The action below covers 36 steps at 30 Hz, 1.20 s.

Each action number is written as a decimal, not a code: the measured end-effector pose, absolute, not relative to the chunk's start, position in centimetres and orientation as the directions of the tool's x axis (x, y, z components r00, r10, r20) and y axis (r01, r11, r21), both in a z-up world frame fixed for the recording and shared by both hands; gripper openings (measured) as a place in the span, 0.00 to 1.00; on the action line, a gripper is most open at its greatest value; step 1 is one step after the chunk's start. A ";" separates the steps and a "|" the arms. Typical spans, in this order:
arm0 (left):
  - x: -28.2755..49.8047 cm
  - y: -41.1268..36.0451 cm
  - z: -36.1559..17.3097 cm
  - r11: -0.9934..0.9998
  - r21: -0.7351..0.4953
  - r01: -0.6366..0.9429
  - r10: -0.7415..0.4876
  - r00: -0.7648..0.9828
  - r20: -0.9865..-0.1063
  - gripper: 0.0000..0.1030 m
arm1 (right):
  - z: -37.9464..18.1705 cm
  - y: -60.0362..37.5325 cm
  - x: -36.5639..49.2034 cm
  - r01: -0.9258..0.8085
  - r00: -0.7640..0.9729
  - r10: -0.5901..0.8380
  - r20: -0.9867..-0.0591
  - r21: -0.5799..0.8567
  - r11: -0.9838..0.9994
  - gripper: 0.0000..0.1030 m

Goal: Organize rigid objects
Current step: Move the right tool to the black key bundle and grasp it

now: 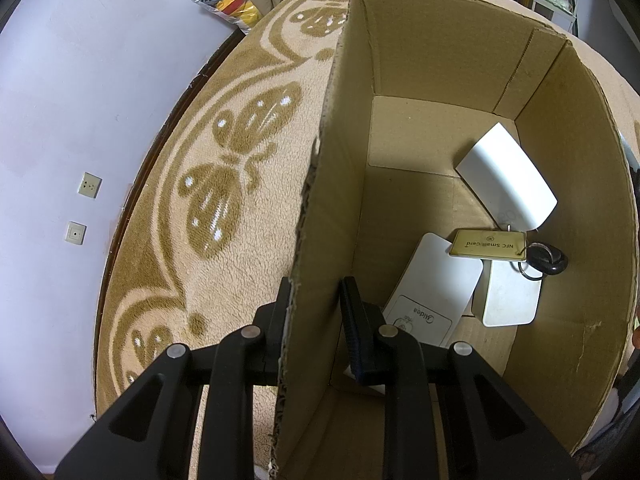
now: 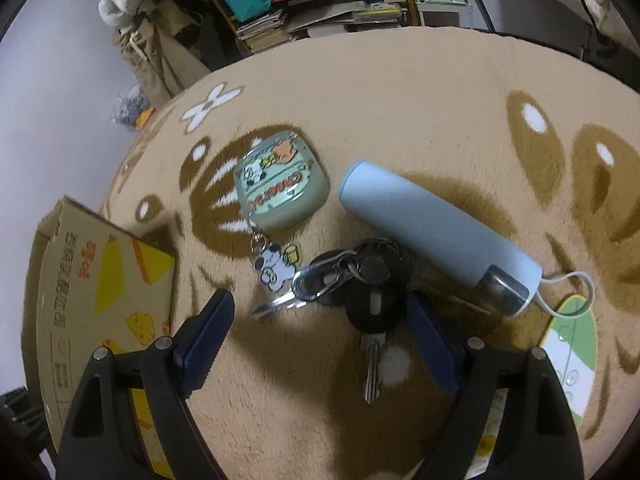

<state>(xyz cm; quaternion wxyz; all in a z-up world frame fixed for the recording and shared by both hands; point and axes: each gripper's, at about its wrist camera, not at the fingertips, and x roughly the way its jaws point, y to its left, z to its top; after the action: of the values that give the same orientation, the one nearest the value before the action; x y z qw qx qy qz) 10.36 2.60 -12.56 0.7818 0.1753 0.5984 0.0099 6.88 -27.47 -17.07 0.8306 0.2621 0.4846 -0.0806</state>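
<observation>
My left gripper (image 1: 316, 292) is shut on the near wall of an open cardboard box (image 1: 320, 208). Inside the box lie white remotes (image 1: 434, 284), a gold NFC card tag (image 1: 488, 244) and a black key fob (image 1: 546, 260). My right gripper (image 2: 320, 312) is open and hovers over a bunch of black-headed keys (image 2: 370, 280) on the carpet. A green cartoon case with a charm (image 2: 282, 188) lies beyond the left finger. A pale blue cylinder with a cord (image 2: 436, 228) lies to the right of the keys.
The same box shows at the left of the right wrist view (image 2: 100, 280). A green and white card (image 2: 570, 340) lies at the right. Shelves with books (image 2: 320, 12) and bags stand beyond the beige patterned carpet (image 2: 400, 100). A wall with sockets (image 1: 90, 186) is on the left.
</observation>
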 end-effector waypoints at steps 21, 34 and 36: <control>10.4 2.7 -12.6 0.939 0.285 0.194 0.224 0.283 -0.933 0.22 | -17.2 -26.8 8.3 0.405 0.505 -0.031 -0.862 0.206 0.891 0.50; 10.4 2.7 -12.6 0.938 0.287 0.196 0.227 0.282 -0.932 0.22 | -15.8 -26.9 7.1 0.361 0.557 0.035 -0.830 0.280 0.890 0.32; 10.4 2.7 -12.6 0.937 0.288 0.196 0.227 0.283 -0.932 0.22 | -15.3 -26.4 7.0 0.345 0.569 0.043 -0.821 0.285 0.894 0.32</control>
<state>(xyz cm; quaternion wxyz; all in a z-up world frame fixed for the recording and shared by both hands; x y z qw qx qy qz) 10.39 2.66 -12.62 0.7812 0.1767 0.5987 0.0097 6.98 -26.42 -15.35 0.8599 0.2126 0.4557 -0.0879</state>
